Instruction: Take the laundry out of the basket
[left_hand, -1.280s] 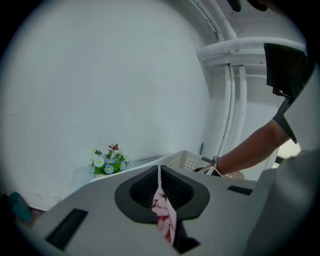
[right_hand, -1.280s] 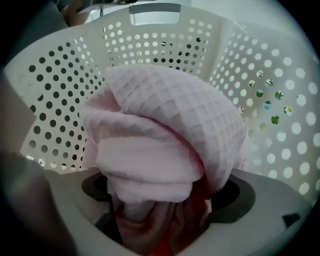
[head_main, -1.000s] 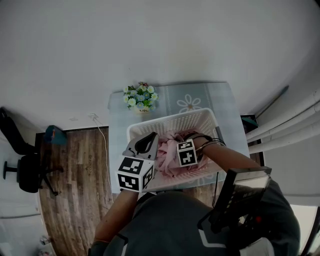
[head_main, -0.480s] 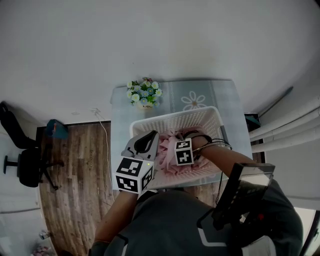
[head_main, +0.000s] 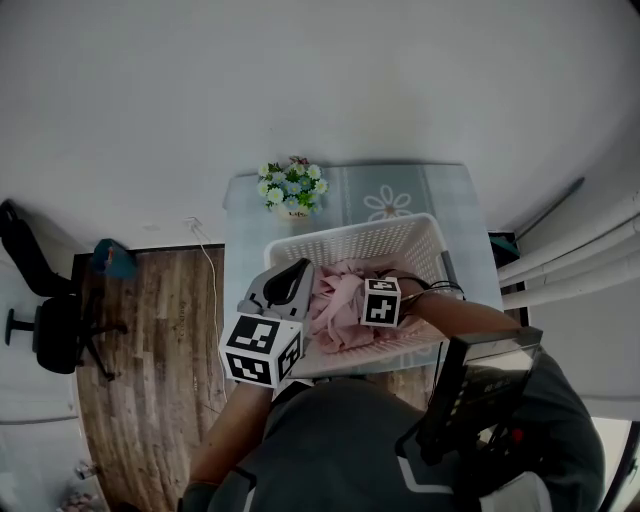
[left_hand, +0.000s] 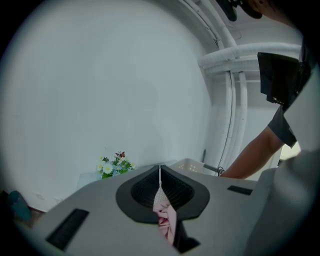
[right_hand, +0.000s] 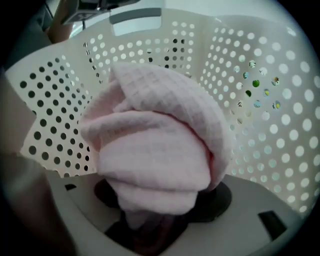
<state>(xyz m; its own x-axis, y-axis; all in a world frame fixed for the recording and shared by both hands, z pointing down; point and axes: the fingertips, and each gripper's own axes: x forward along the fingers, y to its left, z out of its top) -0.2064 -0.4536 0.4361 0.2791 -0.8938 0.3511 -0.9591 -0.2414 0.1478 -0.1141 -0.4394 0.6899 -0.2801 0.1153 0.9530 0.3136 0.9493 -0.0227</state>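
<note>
"Where's the laundry?"
"The pink cloth (head_main: 338, 300) is in the basket (head_main: 400, 236). My left tongs (head_main: 292, 283), at its nine o'clock rim, are clenched on a fold."
"And the right?"
"My right tongs (head_main: 375, 300), toward three o'clock, have just been closing, with the cloth bunched and gripped between them."

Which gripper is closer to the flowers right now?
Left. The left gripper is by the basket's left wall, on the flowers' side; the right gripper is further right inside the basket, its jaws just closing round the pink cloth.
</note>
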